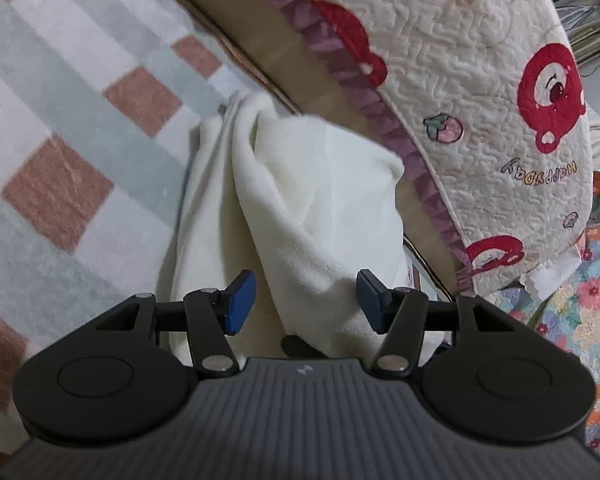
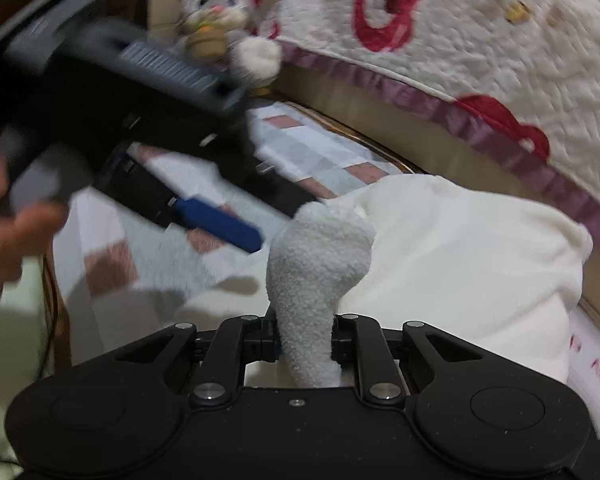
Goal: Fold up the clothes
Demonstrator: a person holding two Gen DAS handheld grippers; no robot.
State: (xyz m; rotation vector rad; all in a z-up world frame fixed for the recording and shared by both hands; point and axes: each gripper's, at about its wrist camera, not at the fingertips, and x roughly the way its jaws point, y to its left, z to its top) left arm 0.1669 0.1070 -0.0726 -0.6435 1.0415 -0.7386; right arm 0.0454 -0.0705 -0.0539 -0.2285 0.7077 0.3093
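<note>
White fleece garment bunches in the closed right claw; left claw gapes over it.

Soft, even indoor light is seen; edges are bent by fisheye distortion, and the left gripper is smeared by motion blur.

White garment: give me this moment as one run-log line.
left tongs: open, empty | right tongs: shut on white garment | garment: bunched, unfolded, on checked sheet
</note>
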